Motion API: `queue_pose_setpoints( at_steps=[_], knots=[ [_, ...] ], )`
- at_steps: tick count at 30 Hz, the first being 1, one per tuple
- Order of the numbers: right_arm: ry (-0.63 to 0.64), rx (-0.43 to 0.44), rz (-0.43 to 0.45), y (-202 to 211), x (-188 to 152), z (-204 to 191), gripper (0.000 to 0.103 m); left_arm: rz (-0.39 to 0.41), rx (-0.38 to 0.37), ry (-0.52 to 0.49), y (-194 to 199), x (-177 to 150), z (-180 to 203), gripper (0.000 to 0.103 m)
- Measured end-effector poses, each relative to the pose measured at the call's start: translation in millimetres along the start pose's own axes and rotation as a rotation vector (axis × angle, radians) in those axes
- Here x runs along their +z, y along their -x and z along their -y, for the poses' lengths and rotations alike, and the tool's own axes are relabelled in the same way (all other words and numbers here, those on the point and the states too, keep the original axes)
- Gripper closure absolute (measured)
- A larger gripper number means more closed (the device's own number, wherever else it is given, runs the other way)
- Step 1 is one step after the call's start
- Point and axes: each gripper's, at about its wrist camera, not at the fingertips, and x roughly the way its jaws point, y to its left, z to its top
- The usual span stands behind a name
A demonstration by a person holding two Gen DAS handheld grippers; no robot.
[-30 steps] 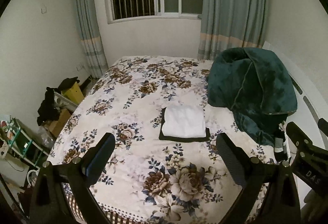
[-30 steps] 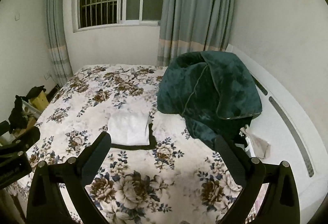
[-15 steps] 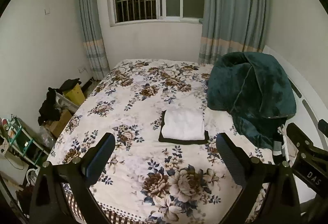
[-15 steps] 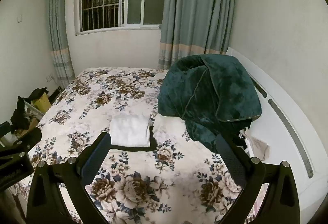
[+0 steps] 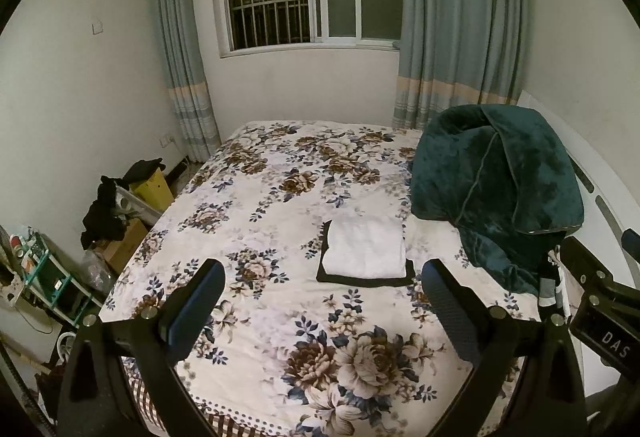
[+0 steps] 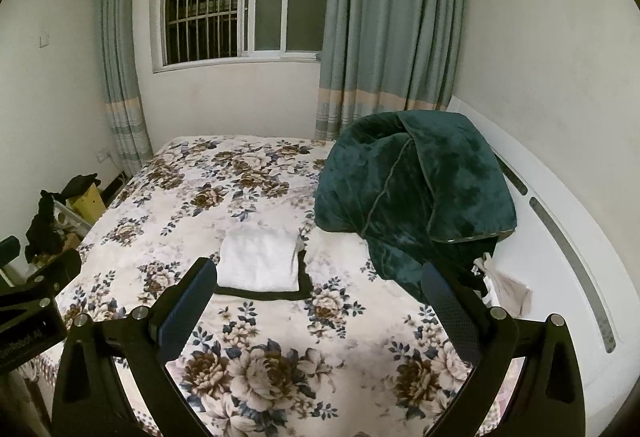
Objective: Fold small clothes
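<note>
both grippers hover off the near edge of the bed (image 5: 280, 369), fingers spread wide, nothing held. folded white garment (image 5: 364, 251) sits stacked on a folded black one (image 5: 362, 280) mid-bed, ahead of and well apart from both. from the left gripper (image 5: 320, 301) the stack is nearly dead centre; from the right gripper (image 6: 316, 303) it lies left, by the left finger. long axis unclear. only the right view shows a pale cloth (image 6: 508, 287) beside the green blanket (image 6: 412, 189).

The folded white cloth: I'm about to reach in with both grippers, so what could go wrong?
The folded white cloth lies on a black cloth; a pinch may catch both layers. The green blanket heaps close beside it and could snag the right gripper. Both grippers are open, away from the cloth.
</note>
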Motion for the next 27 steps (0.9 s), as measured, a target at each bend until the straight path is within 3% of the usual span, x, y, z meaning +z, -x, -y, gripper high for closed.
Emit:
queue_pose_setpoints(
  at_steps=[27],
  knots=[
    [-0.004, 0.01, 0.008, -7.2, 4.7, -11.3, 0.0, 0.017, -0.006, -0.021, 5.7, 5.1, 1.1, 0.002]
  ],
)
